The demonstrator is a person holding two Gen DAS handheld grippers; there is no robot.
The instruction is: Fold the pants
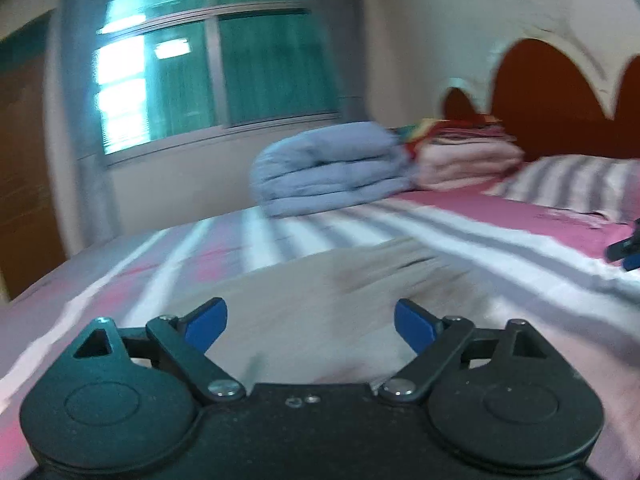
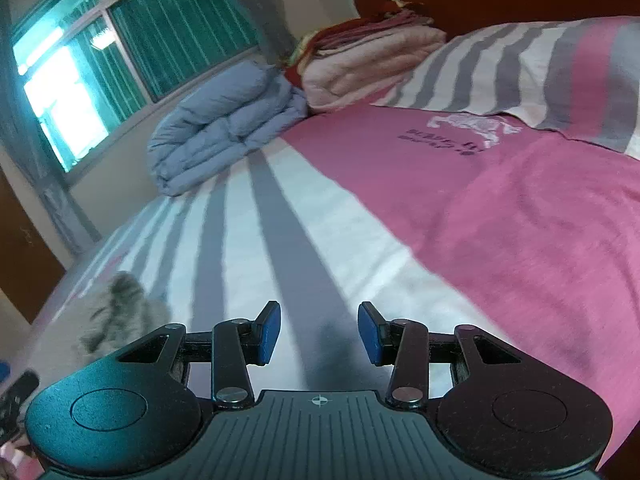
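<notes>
The left tongs [image 1: 310,326] are seen spread wide, with nothing held between the blue pads [image 1: 206,324]. Directly ahead of them, and reaching under the gap between the pads, a pale beige-grey garment, taken to be the pants [image 1: 360,280], is spread on the bed [image 1: 500,240]; the cloth is blurred, so its folds and outline cannot be made out clearly. No contact between the pads and the fabric can be confirmed.

The right tongs [image 2: 319,332] are likewise parted and empty, held above a white and grey striped part of the bed [image 2: 280,220]. In the right wrist view the pants [image 2: 120,312] are seen as a blurred grey-beige heap well off to the left of the right tongs, near the bed's edge, not between the pads [image 2: 270,332]. At the lower left margin of that view a dark part of the left tongs [image 2: 16,396] is caught, and at the right margin of the left wrist view a dark and blue piece of the right tongs [image 1: 628,246] is shown above the bed.

Farther up the bed a folded blue-grey quilt [image 2: 224,120] is laid beside a stack of pink folded blankets [image 2: 368,60]. A striped pillow [image 2: 520,72] is set against the dark red headboard [image 1: 560,112], and a barred window [image 1: 216,64] is seen on the far wall.
</notes>
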